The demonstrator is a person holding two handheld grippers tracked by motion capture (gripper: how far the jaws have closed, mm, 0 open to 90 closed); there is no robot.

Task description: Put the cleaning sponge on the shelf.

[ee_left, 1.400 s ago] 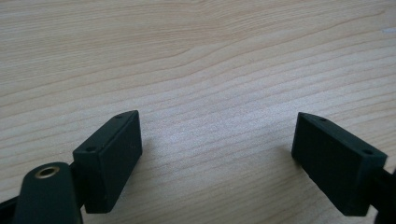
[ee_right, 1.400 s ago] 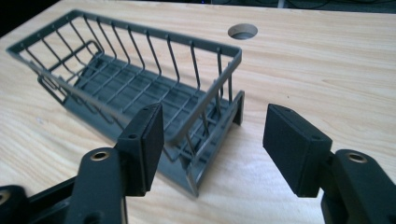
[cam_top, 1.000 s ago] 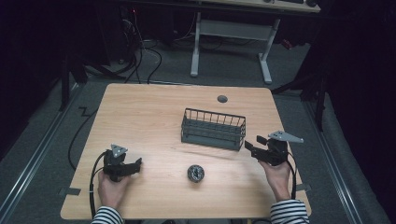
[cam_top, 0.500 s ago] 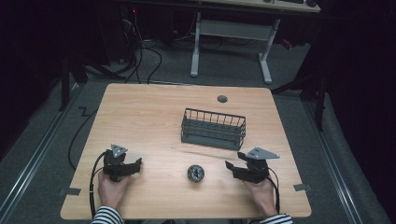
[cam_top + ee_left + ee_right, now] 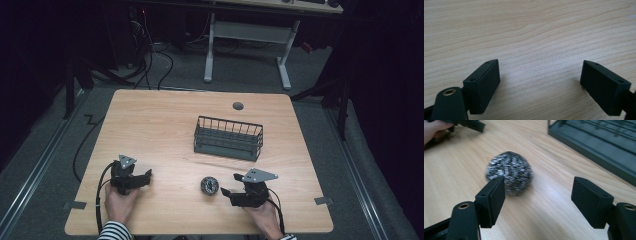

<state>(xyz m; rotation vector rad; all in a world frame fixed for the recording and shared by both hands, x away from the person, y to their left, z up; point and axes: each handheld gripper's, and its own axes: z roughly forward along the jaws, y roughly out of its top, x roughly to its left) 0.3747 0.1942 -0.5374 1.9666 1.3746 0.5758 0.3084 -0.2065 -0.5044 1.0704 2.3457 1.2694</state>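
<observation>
Your right gripper point(image 5: 226, 192), its jaws just opening wide and empty, sits right beside the steel scrubber ball point(image 5: 209, 185), near the basket point(image 5: 228, 138).

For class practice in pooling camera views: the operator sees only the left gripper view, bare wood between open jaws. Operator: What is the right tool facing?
Observer: A steel scouring ball lies just ahead of the right tool. Its jaws have just been opening, and nothing is between them yet.
Operator: Anything else on the table?
Observer: A dark wire basket stands beyond the ball, with nothing in it.
Operator: Where is my tool?
Observer: The left tool sits near the front left of the table, well apart from the ball.
</observation>
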